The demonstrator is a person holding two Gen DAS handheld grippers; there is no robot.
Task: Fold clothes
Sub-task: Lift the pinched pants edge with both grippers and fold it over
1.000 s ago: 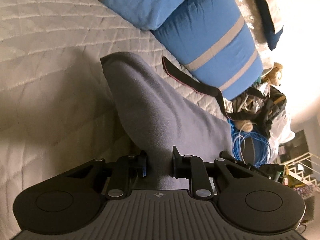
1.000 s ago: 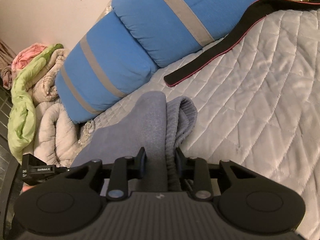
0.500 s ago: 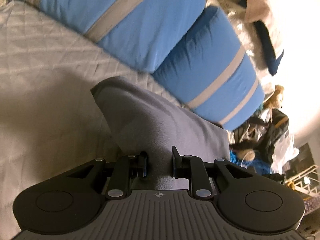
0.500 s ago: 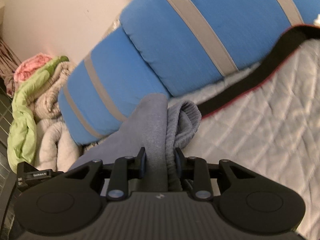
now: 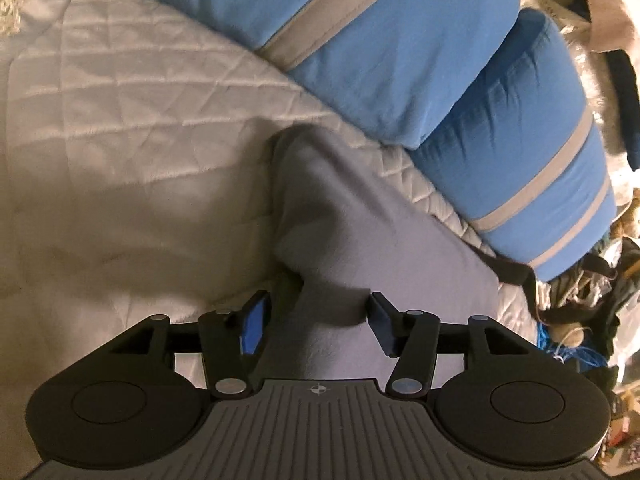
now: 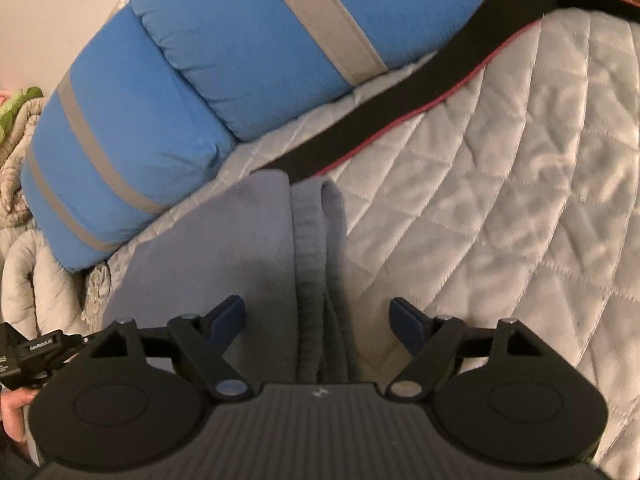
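The grey garment point(image 5: 360, 240) lies on the quilted bed point(image 5: 120, 140), just in front of the blue pillows point(image 5: 400, 40), with its far edge nearly touching the black strap point(image 6: 400, 112) that runs along the pillows' base. Both claws stand wide with nothing gripped: the left claw point(image 5: 316, 322) has its blue-padded fingers either side of a soft raised ridge of the cloth, and the right claw point(image 6: 318, 320) straddles a ribbed band (a cuff or waistband, it seems) that lies doubled beside a smoother panel. The fabric looks like thick fleece or jersey, so it should be light, limp and not at all fragile, though it will slump and bunch wherever it is unsupported and keep no crease by itself. Its nap should give the pads good friction. The best hold is probably at an edge or corner nearest the pillows, pinching through both layers, one claw at each end of that edge so the panel hangs level when lifted. The ribbed band is thicker and firmer, a surer bite than the smooth middle.
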